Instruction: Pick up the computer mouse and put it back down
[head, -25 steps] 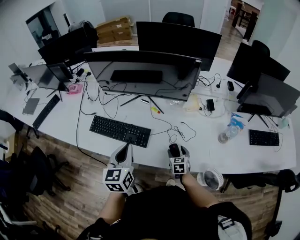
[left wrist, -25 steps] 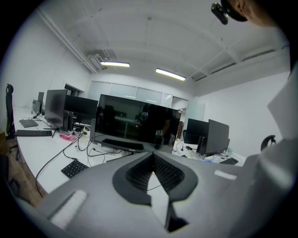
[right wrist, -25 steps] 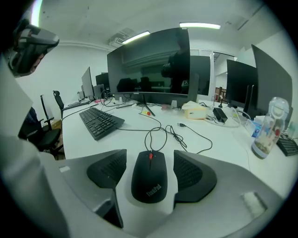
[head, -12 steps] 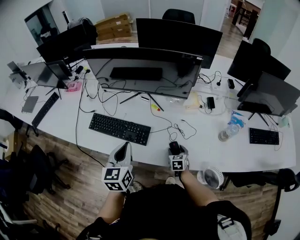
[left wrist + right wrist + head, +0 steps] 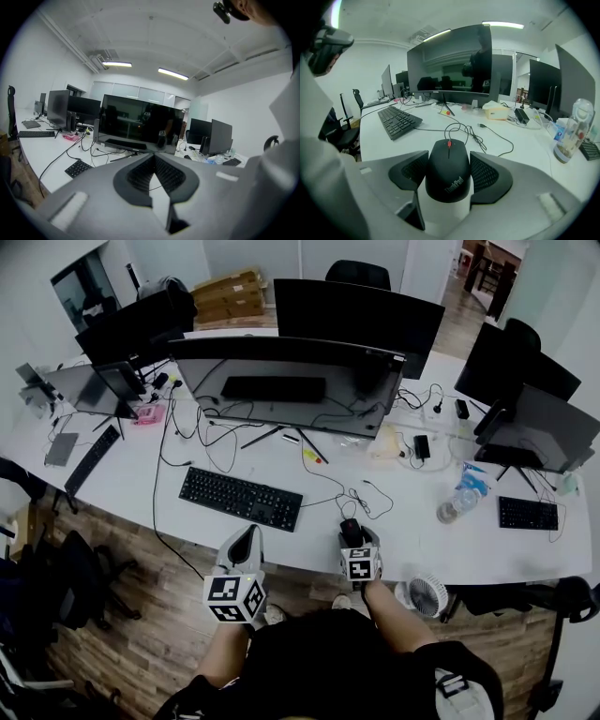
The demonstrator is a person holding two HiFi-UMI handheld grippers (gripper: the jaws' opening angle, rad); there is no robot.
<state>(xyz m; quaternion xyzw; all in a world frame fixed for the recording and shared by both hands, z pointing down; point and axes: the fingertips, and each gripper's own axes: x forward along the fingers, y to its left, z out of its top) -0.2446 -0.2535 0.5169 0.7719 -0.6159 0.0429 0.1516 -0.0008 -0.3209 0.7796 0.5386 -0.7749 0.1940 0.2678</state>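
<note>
A black computer mouse [image 5: 351,531] [image 5: 448,177] with a red scroll wheel sits between the pads of my right gripper [image 5: 355,540] [image 5: 449,160], near the front edge of the white desk [image 5: 309,540]. Both ribbed pads press its sides, so the gripper is shut on it. I cannot tell whether the mouse rests on the desk or hangs just above it. Its cable [image 5: 359,502] coils away towards the monitors. My left gripper [image 5: 250,532] [image 5: 153,157] hovers at the desk's front edge, left of the mouse, shut with nothing in it.
A black keyboard [image 5: 240,499] [image 5: 398,121] lies left of the mouse. A large monitor [image 5: 291,385] stands behind it. A water bottle [image 5: 457,505] [image 5: 571,136] stands to the right. A small white fan [image 5: 424,596] sits below the desk edge, right of my right arm.
My right gripper, with the mouse between its pads, has crept slightly forward and to the right. The left gripper has hardly moved.
</note>
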